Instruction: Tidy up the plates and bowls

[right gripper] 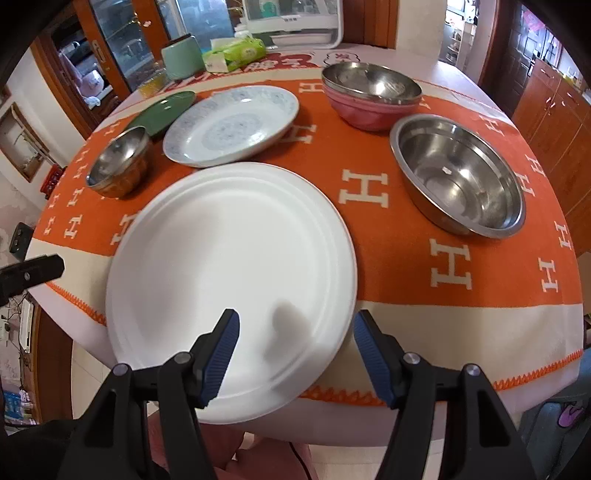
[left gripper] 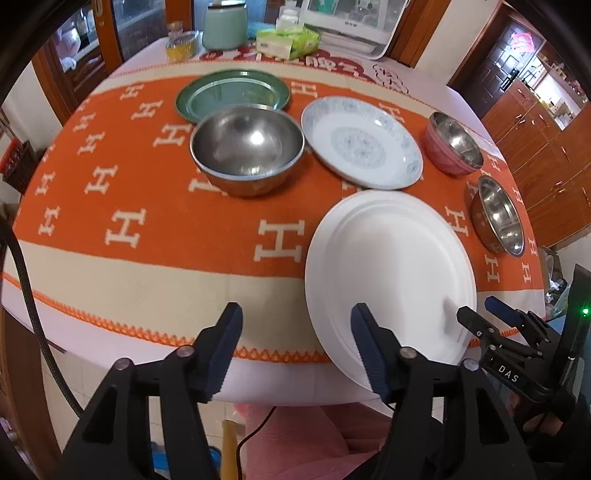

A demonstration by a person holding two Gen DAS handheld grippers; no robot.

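A large white plate (left gripper: 388,266) (right gripper: 229,266) lies at the table's near edge, overhanging it. Behind it sit a blue-patterned plate (left gripper: 360,140) (right gripper: 231,123), a green plate (left gripper: 232,92) (right gripper: 162,110), a steel bowl (left gripper: 246,147) (right gripper: 120,166), a pink bowl with a steel bowl nested in it (left gripper: 454,142) (right gripper: 371,94), and a wide steel bowl (left gripper: 498,214) (right gripper: 458,173). My left gripper (left gripper: 297,350) is open, left of the white plate. My right gripper (right gripper: 295,354) (left gripper: 484,314) is open, its jaws straddling the plate's near rim.
The round table carries an orange cloth with white H marks (left gripper: 147,192) (right gripper: 406,236). At the back stand a mint canister (left gripper: 224,26) (right gripper: 183,57), a tissue pack (left gripper: 288,42) (right gripper: 236,53), a yellow tin (left gripper: 181,46) and a white appliance (left gripper: 351,22) (right gripper: 295,18).
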